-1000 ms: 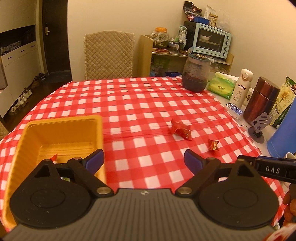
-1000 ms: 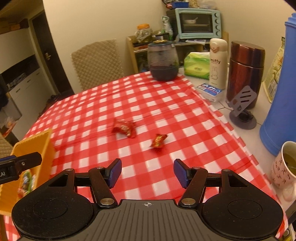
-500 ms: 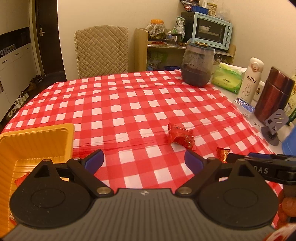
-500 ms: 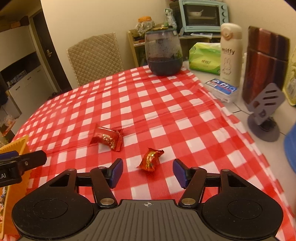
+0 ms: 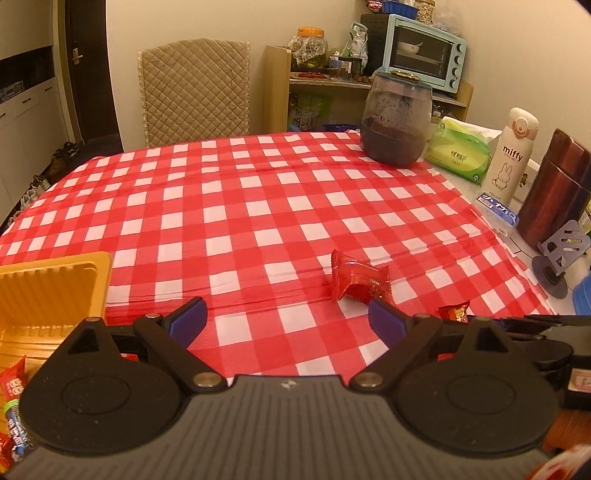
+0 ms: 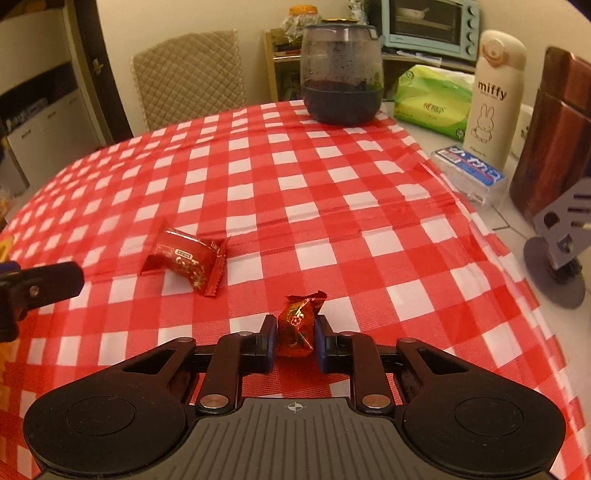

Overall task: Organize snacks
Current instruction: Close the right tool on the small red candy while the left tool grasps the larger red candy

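Pinching a small foil candy (image 6: 298,325) on the checked tablecloth (image 6: 332,206).
Right gripper (image 6: 295,338) closed around it; left gripper (image 5: 286,319) spread wide, holding nothing.

Warm yellowish light on plain cream walls (image 5: 184,22); quilted beige chair (image 5: 194,86) pushed in at the far side of a table under a red-and-white checked cloth (image 5: 258,192); behind — wooden shelf (image 5: 277,92) carrying a pale-blue oven (image 5: 424,51); dark door (image 5: 90,66) at left, white cabinets (image 5: 26,110) beside.
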{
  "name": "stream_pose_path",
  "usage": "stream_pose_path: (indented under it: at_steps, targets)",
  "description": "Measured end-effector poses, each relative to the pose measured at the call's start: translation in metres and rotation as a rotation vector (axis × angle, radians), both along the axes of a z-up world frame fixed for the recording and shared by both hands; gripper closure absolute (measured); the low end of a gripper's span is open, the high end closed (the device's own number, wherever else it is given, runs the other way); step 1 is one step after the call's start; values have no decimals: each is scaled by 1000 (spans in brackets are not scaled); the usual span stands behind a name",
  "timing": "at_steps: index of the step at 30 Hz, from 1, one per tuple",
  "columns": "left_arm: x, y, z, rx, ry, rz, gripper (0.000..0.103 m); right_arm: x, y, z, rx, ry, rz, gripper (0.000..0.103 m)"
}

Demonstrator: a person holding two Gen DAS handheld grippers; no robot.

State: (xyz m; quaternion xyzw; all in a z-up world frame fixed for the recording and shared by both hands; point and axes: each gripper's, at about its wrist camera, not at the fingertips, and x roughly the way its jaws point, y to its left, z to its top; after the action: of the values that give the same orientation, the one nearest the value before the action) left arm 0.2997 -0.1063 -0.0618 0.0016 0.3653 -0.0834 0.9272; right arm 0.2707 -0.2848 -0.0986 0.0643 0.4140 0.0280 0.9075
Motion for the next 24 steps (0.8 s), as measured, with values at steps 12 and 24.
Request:
stream_pose_path:
  at_steps: [12,24]
  targets:
    - [30,-26,-28,-107,-2,-57,17,-7,-31,21,35,-51,-85,82]
    - [58,-49,-47,-124,23,-99,44,-4,-40,21,55,-50,-121,82]
